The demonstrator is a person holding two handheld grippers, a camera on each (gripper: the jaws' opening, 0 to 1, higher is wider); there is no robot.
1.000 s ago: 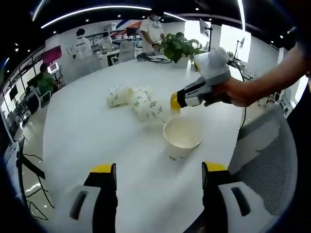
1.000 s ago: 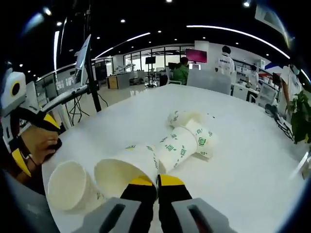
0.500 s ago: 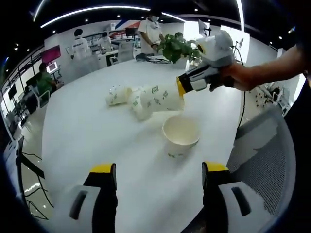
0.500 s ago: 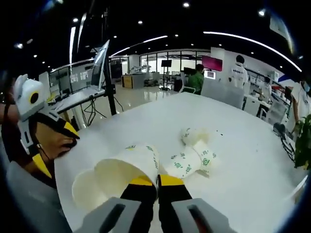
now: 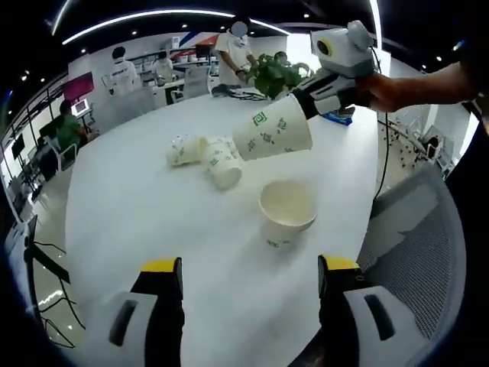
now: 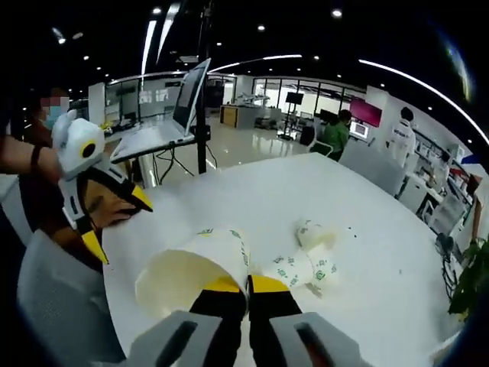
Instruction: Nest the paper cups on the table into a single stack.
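Observation:
A white paper cup with green marks (image 5: pixel 272 136) hangs tilted in the air above the white table (image 5: pixel 130 214), and my right gripper (image 5: pixel 304 104) is shut on its rim. Below it an upright paper cup (image 5: pixel 286 211) stands on the table. Two or three more cups (image 5: pixel 208 155) lie on their sides further back. My left gripper (image 5: pixel 250 267) is open near the table's front edge, with nothing between its jaws. In the right gripper view the held cup (image 6: pixel 191 264) sits in my right gripper (image 6: pixel 246 285), the lying cups (image 6: pixel 307 256) are beyond it, and the left gripper (image 6: pixel 114 223) stands open at the left.
A potted plant (image 5: pixel 276 73) stands at the far side of the table. A mesh chair (image 5: pixel 416 252) is by the near right edge. A laptop on a stand (image 6: pixel 187 103) is beyond the table. People sit and stand in the room behind.
My right gripper has lifted its cup off the table, up and away from the lying cups. The upright cup and my left gripper have stayed in place.

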